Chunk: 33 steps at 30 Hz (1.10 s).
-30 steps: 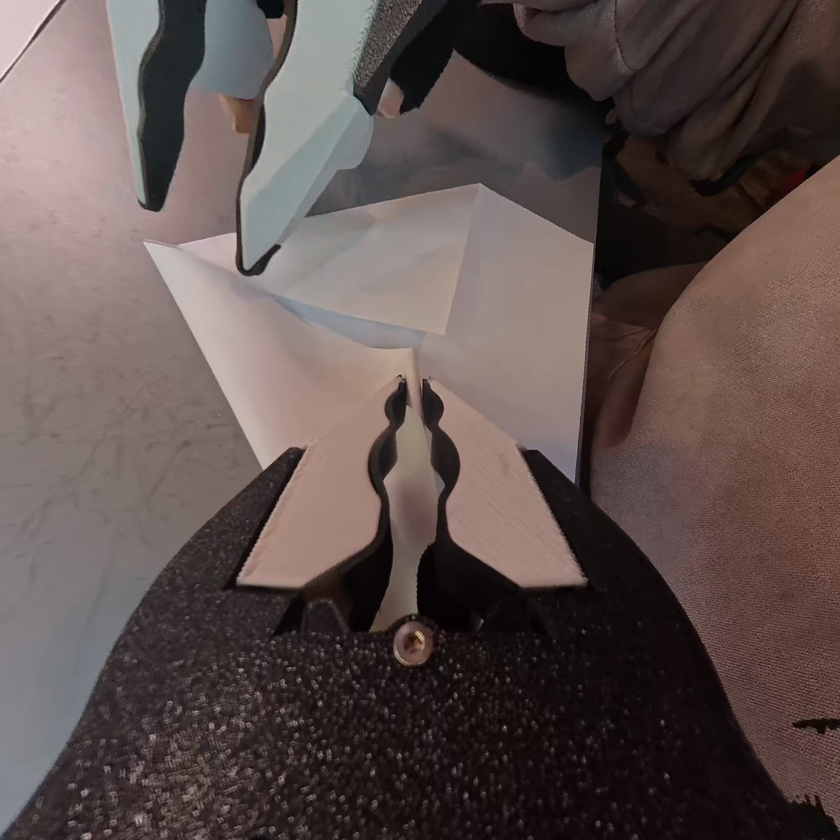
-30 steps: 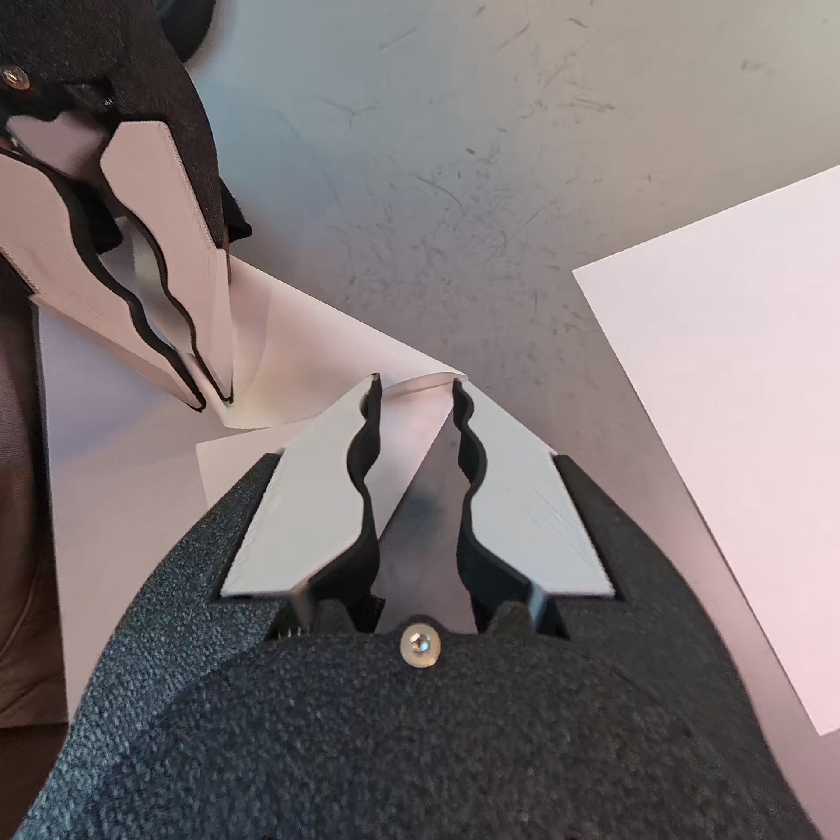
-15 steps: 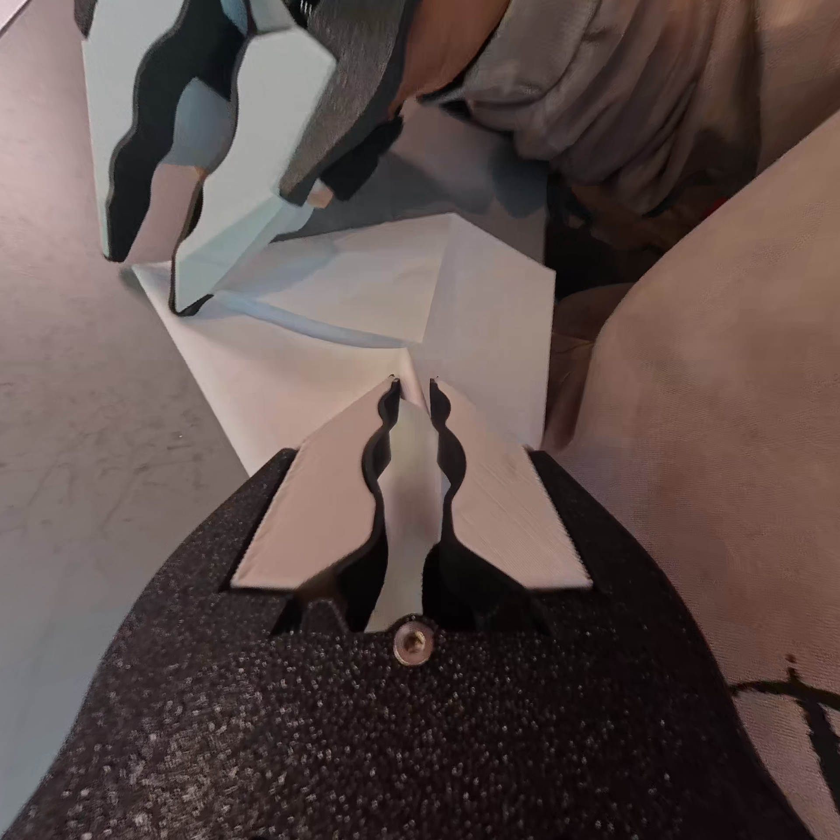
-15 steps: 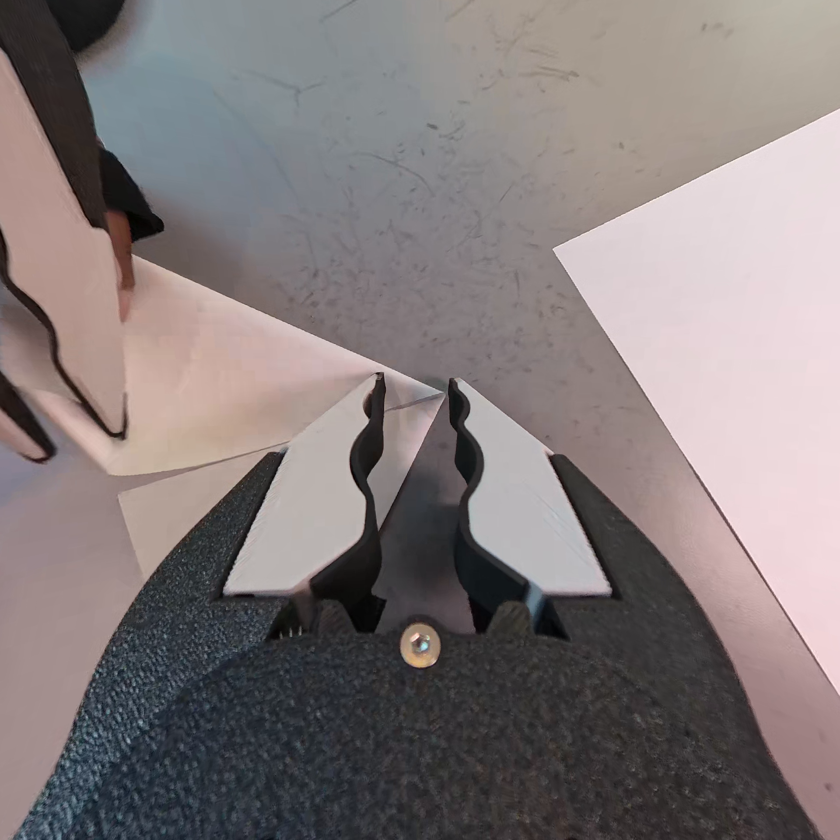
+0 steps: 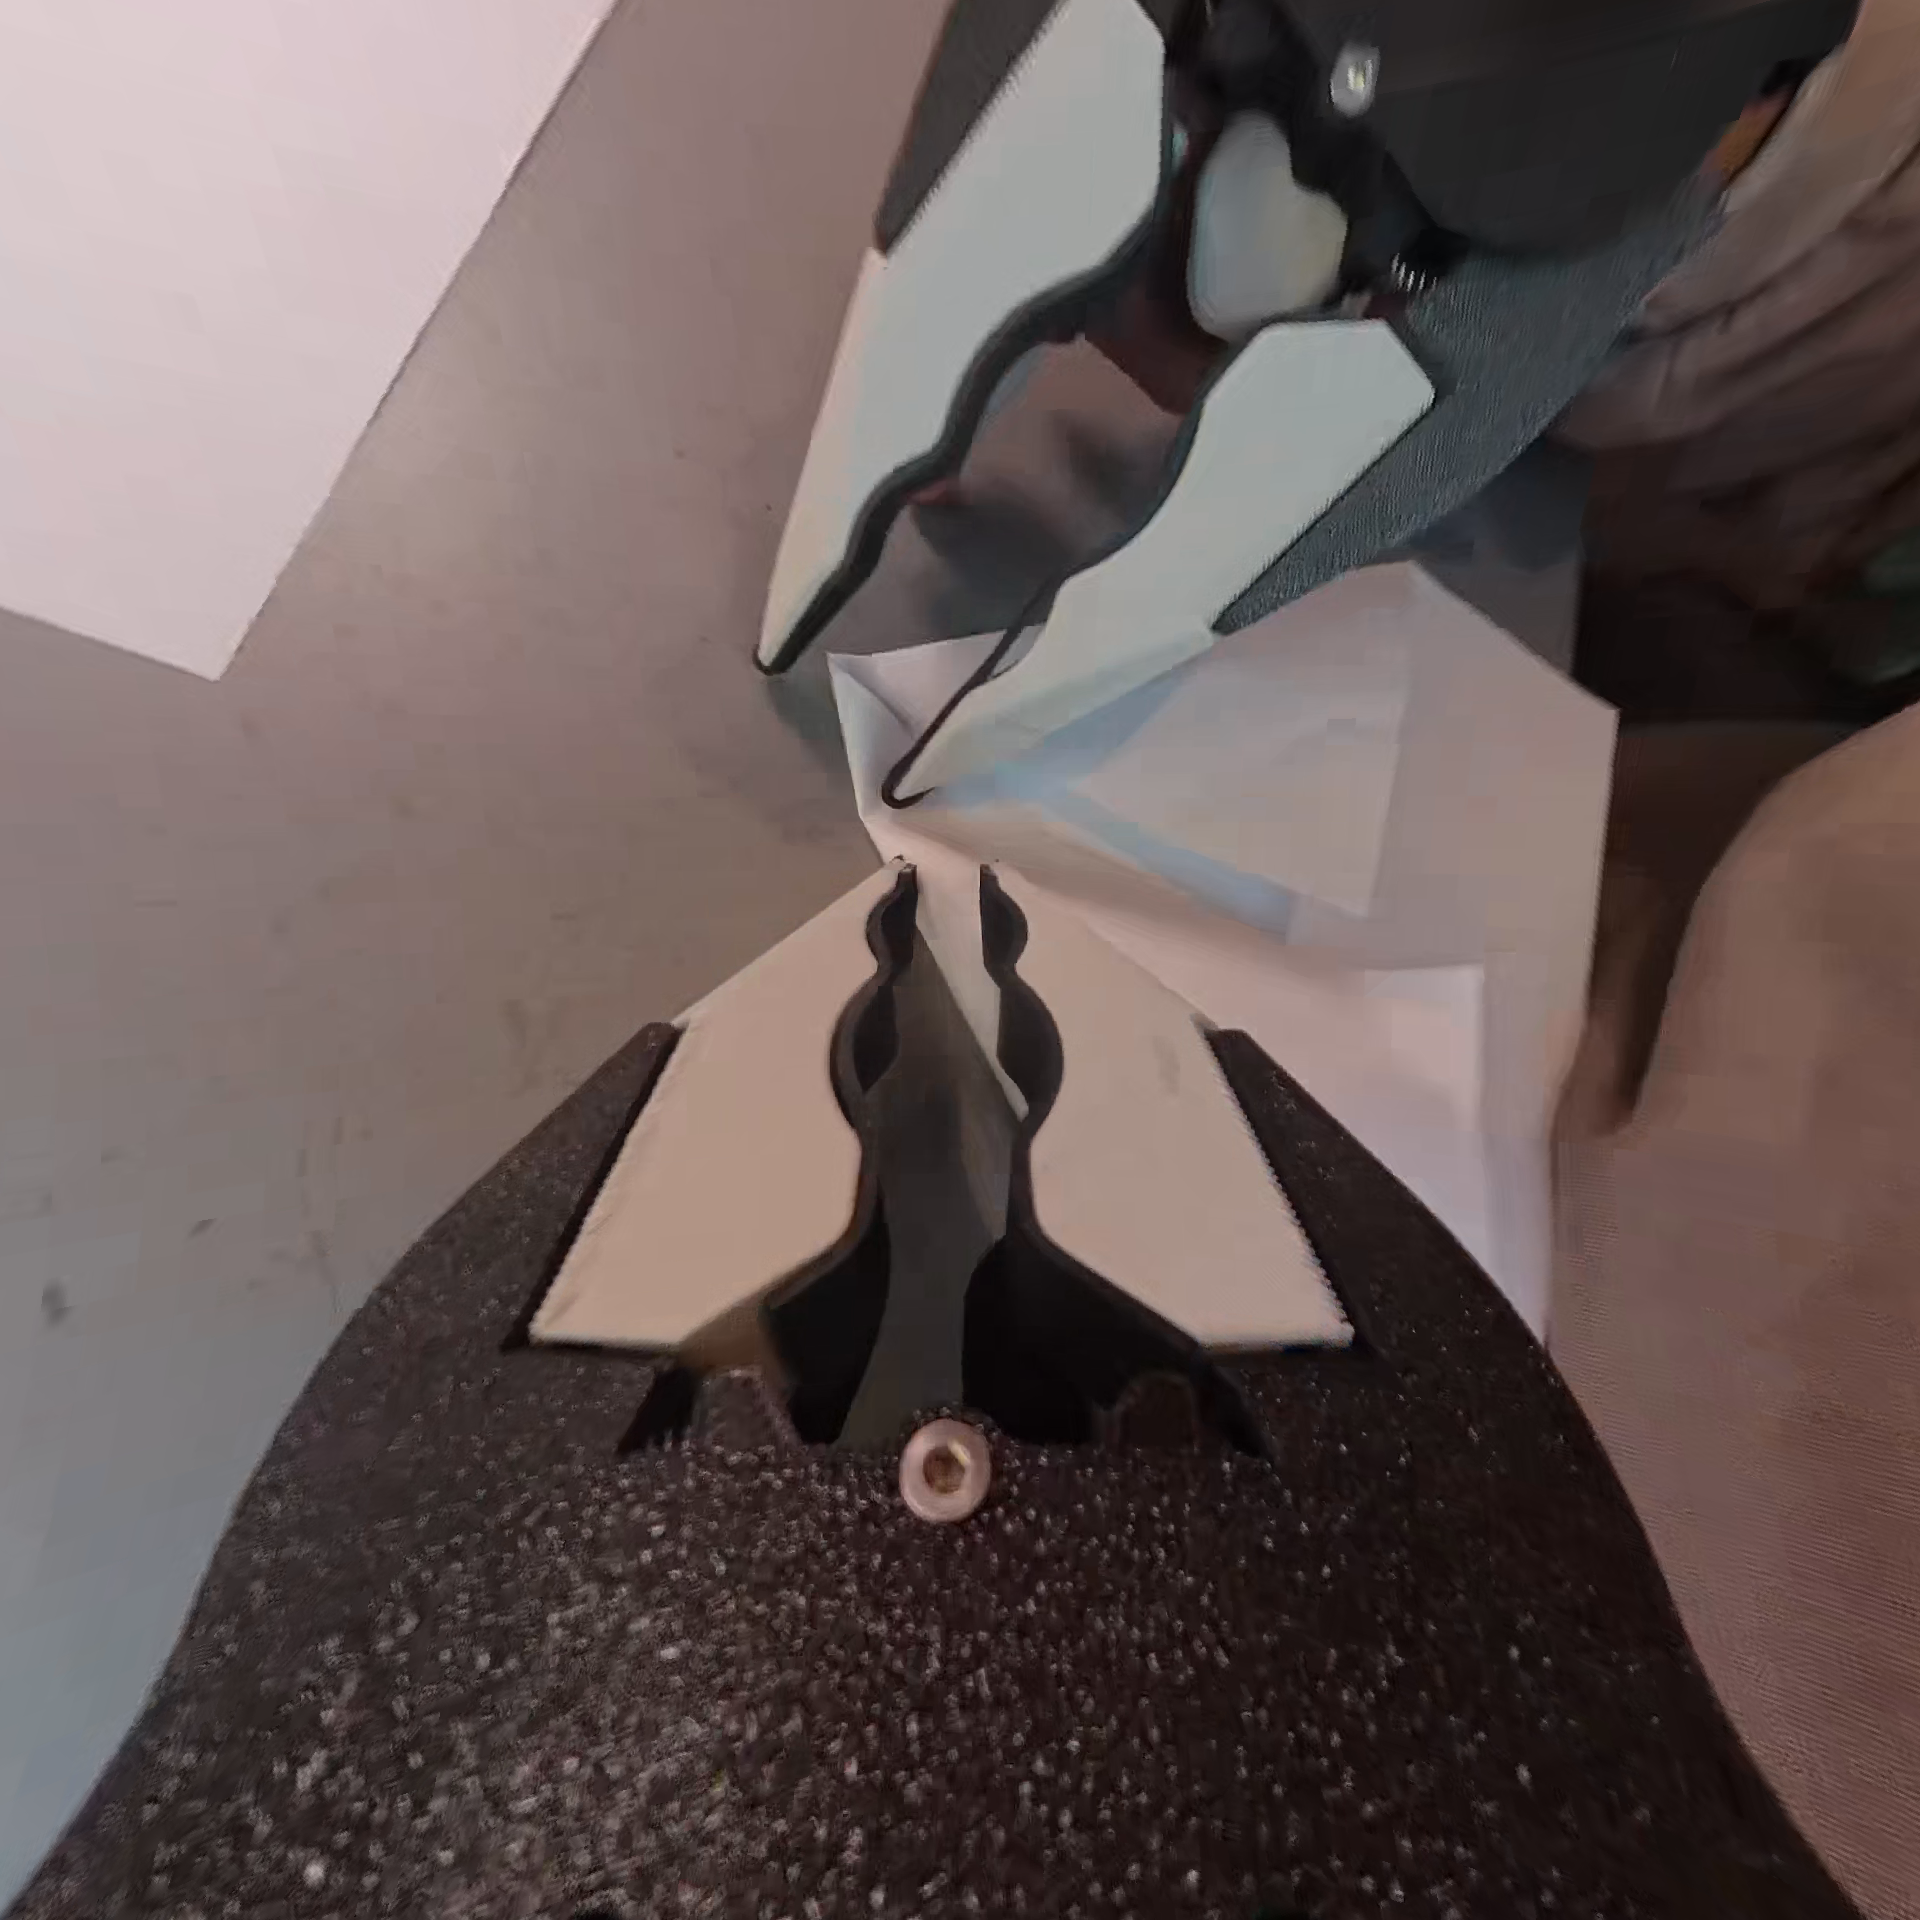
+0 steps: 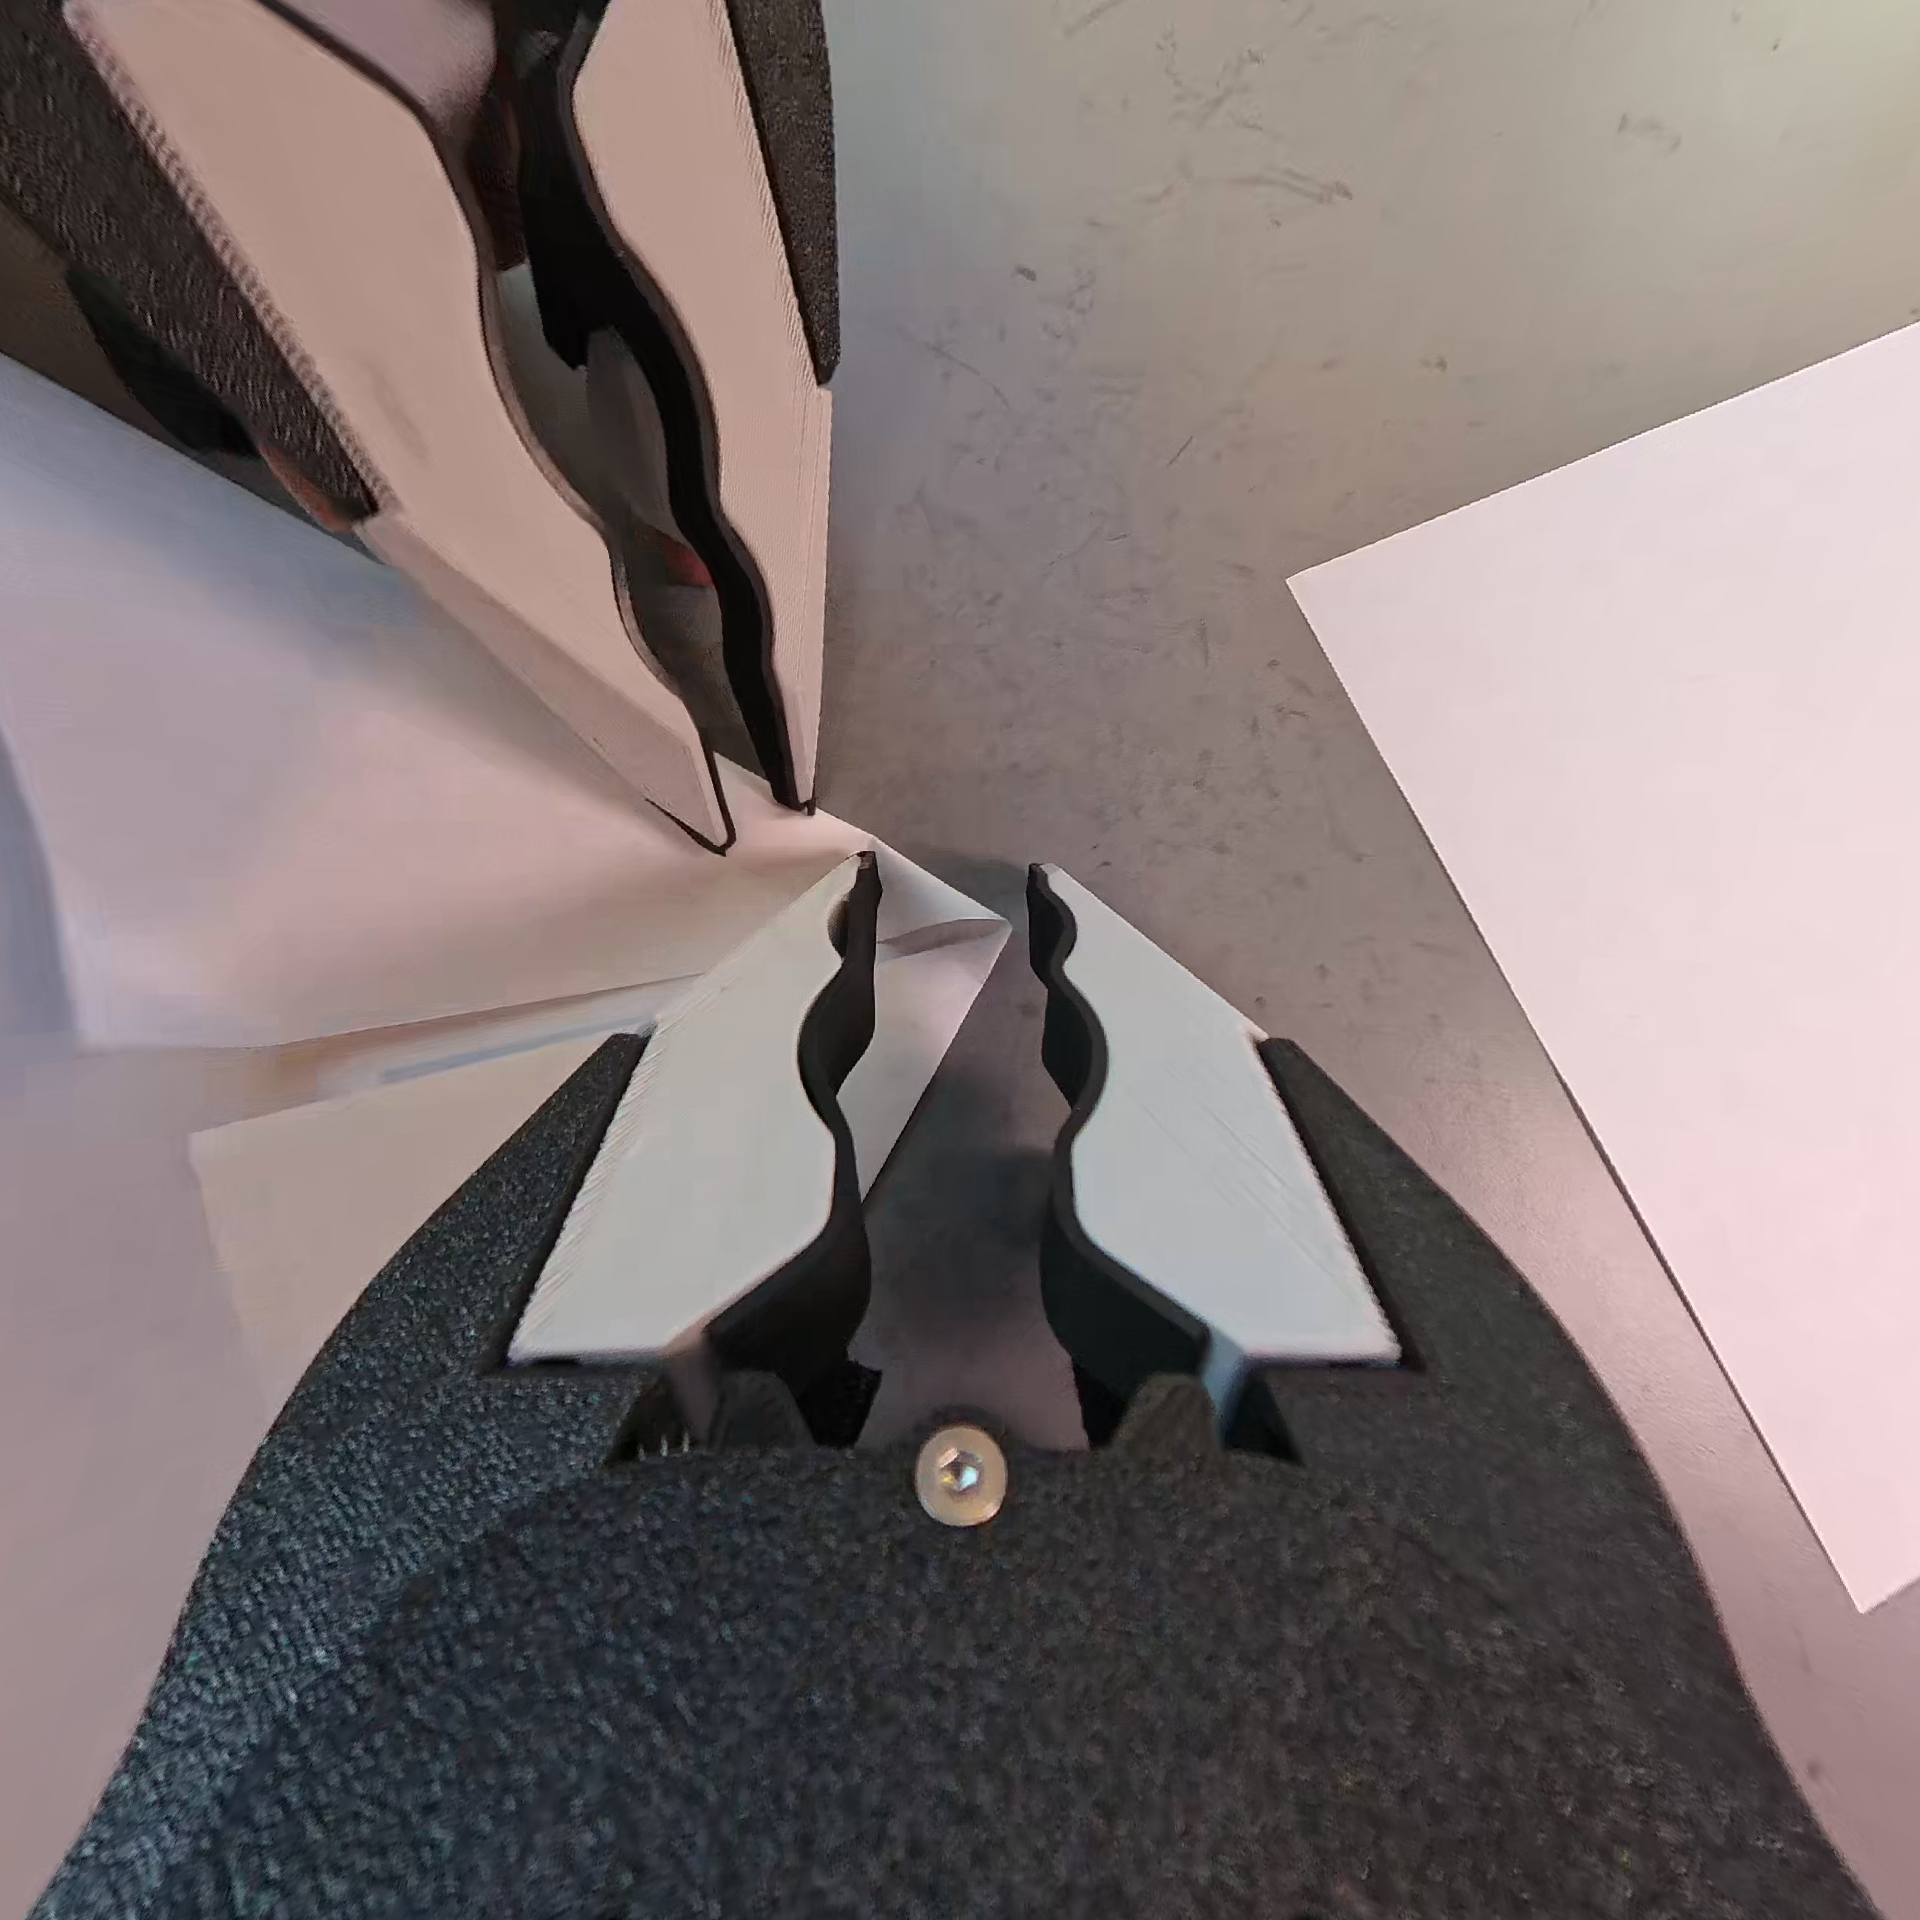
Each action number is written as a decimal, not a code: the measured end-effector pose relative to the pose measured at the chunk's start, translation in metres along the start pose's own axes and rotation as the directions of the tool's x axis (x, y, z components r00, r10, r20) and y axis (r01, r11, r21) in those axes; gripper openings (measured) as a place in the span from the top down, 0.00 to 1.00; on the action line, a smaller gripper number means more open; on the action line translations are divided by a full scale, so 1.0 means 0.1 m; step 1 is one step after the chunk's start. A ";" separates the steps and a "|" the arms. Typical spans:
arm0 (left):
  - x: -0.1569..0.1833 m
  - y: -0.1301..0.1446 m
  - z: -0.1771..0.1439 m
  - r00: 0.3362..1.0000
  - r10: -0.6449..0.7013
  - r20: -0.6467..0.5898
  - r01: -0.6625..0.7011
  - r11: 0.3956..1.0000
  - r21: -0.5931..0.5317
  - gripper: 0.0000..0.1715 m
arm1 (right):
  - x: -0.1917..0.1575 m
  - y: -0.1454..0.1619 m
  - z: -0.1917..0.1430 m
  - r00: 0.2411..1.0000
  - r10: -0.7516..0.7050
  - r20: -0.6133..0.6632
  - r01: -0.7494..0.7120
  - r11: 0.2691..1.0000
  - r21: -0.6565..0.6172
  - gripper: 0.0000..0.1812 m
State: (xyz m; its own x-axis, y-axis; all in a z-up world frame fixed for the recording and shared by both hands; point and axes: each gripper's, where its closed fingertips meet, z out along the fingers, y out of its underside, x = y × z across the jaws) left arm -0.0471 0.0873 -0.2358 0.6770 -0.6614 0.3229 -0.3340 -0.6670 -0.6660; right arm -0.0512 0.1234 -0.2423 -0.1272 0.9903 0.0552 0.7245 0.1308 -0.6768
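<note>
Main risk, by the look of it: a tear or a stray crease in the folded paper [image 5: 1299,790], with two sets of tips crowding one corner from opposite sides. Could also skid across the smooth grey desk [image 5: 416,935] under a sideways push, or slip over the desk's near edge, right beside the person's clothing [image 5: 1766,1143].

On the left gripper [image 5: 940,868]: fingers nearly together, only a narrow slit between them, a raised flap of paper inside the slit. Impossible to tell whether truly clamped or merely set around it.

On the right gripper [image 6: 951,878]: fingers clearly apart, astride the paper's pointed corner, one finger over the sheet, the other over bare desk, nothing gripped.

Tips of both just beside each other at that corner, not touching. Bulk of the paper spread from there toward the desk's near edge. Second, flat white sheet [image 6: 1662,831] well apart, farther in on the desk.
</note>
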 end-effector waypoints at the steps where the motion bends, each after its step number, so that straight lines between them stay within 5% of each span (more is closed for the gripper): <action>1: -0.01 0.02 0.02 0.997 0.059 0.046 -0.058 0.998 -0.021 0.94 | 0.00 0.00 0.00 1.000 0.000 -0.001 0.000 1.000 0.001 0.85; 7: -0.02 0.04 0.03 0.970 0.175 0.168 -0.164 0.983 -0.076 0.94 | 0.03 -0.04 -0.20 1.000 -0.011 0.027 0.010 0.998 0.055 0.87; 13: -0.03 0.01 0.05 0.975 0.121 0.185 -0.115 0.992 -0.044 0.94 | -0.09 0.23 -0.23 0.998 -0.052 0.047 0.054 0.998 -0.041 0.92; 33: -0.08 0.00 0.06 0.938 0.139 0.317 -0.149 0.989 0.008 0.95 | -0.11 0.12 -0.19 0.997 -0.037 0.061 0.036 0.999 0.031 0.88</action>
State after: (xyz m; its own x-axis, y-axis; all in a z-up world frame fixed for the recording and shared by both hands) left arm -0.0486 0.0954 -0.2424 0.7969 -0.6041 -0.0027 -0.4257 -0.5584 -0.7120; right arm -0.0284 0.1154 -0.2375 -0.1956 0.9801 0.0353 0.6981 0.1644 -0.6969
